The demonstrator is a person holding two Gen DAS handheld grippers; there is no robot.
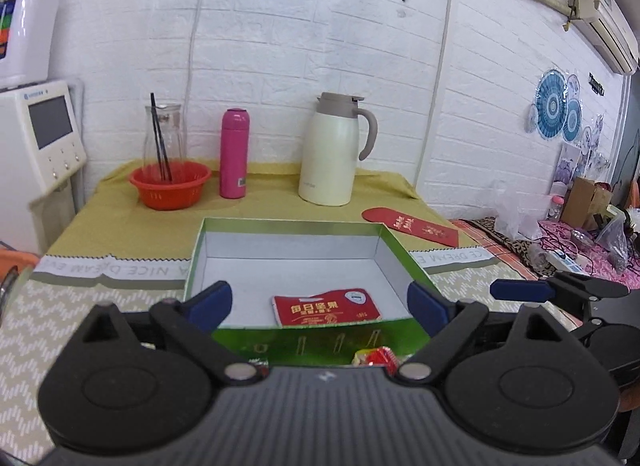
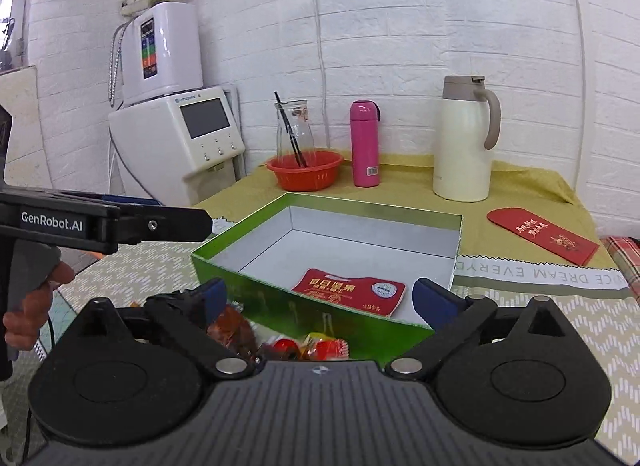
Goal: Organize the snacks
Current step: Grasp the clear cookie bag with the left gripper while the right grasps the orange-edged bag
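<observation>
Nearest to me, both grippers hang just short of the box with their blue pads spread wide and nothing between them: the left gripper (image 1: 318, 304) faces the box square on, and the right gripper (image 2: 320, 298) comes at it from a corner, a hand (image 2: 30, 306) showing at the edge of its view around the other tool's grip. Just in front of the tools, on the near side of the box wall, a small heap of wrapped snacks (image 2: 320, 346) lies on the patterned cloth, red and yellow wrappers with a darker brown packet (image 2: 232, 330) beside them; these are outside the box, so I judge they are the work left. Beyond them stands the green box (image 2: 316, 318), open, white inside, and holding only one item: a flat red snack pouch (image 2: 352, 292) lying near the front wall. That puts the sorting at an early stage by my reckoning, one piece in and several to go, though part of the heap is hidden under the gripper bodies and I cannot count it. Farther back on the yellow tablecloth (image 1: 272, 201) lie a red envelope (image 2: 544, 236), then an orange basket (image 1: 170, 185) with a glass carafe, a pink flask (image 1: 234, 153) and a cream thermal jug (image 1: 332, 149) against the white brick wall.
</observation>
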